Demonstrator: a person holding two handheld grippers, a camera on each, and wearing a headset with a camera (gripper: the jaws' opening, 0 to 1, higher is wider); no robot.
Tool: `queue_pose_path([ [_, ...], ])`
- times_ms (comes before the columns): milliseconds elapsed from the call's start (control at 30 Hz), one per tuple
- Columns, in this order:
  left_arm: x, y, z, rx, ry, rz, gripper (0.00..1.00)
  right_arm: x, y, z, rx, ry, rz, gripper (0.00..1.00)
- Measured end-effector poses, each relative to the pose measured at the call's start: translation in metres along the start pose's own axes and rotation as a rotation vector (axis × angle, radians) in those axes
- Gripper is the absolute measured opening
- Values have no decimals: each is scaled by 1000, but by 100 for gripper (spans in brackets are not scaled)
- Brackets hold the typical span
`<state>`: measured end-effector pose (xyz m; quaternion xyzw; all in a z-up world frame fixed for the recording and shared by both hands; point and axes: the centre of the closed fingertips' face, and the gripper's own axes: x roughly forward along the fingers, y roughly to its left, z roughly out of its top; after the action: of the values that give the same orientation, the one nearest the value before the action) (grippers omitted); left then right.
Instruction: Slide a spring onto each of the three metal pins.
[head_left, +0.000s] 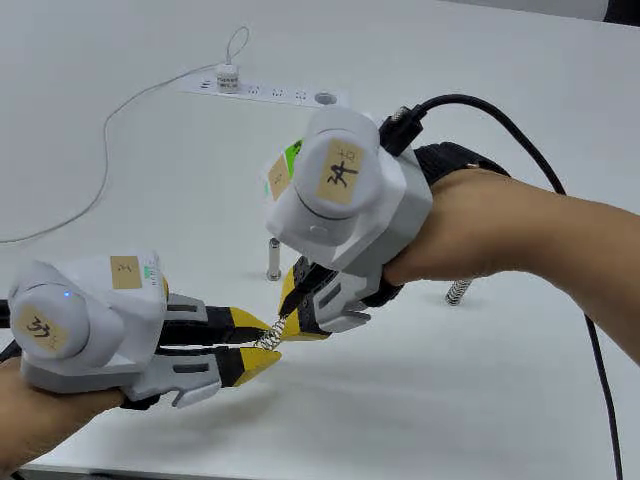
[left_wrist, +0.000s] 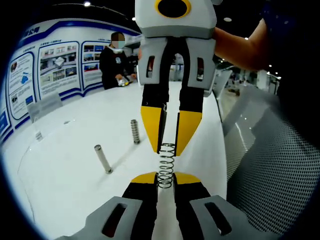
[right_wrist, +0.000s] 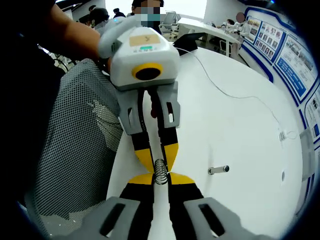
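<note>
A small steel spring (head_left: 270, 337) hangs above the white table, gripped at both ends. My left gripper (head_left: 262, 350) comes in from the lower left, shut on one end. My right gripper (head_left: 292, 322) reaches down from the upper right, shut on the other end. In the left gripper view the spring (left_wrist: 166, 167) stands between my own tips (left_wrist: 165, 177) and the right gripper (left_wrist: 168, 147). A bare metal pin (left_wrist: 103, 159) stands upright on the table. Behind it, another pin (left_wrist: 135, 131) carries a coil. The right gripper view shows one pin (right_wrist: 218, 170).
A loose spring (head_left: 457, 291) lies on the table under my right forearm. One upright pin (head_left: 274, 258) stands just behind the grippers. A white power strip (head_left: 265, 90) with a thin cable lies at the far side. People stand in the background.
</note>
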<state>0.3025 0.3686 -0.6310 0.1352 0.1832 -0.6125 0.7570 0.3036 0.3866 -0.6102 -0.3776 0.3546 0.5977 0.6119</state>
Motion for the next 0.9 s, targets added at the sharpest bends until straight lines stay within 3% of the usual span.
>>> queue_pose_path([
  [233, 1, 1, 3, 24, -11, 7, 11, -3, -2, 3, 2, -19, -17, 11],
  [467, -1, 3, 7, 19, -32, 11, 11, -2, -2, -1, 14, -14, -16, 15],
  [900, 0, 4, 12, 12, -55, 14, 11, -4, -2, 4, 36, -38, -17, 12],
])
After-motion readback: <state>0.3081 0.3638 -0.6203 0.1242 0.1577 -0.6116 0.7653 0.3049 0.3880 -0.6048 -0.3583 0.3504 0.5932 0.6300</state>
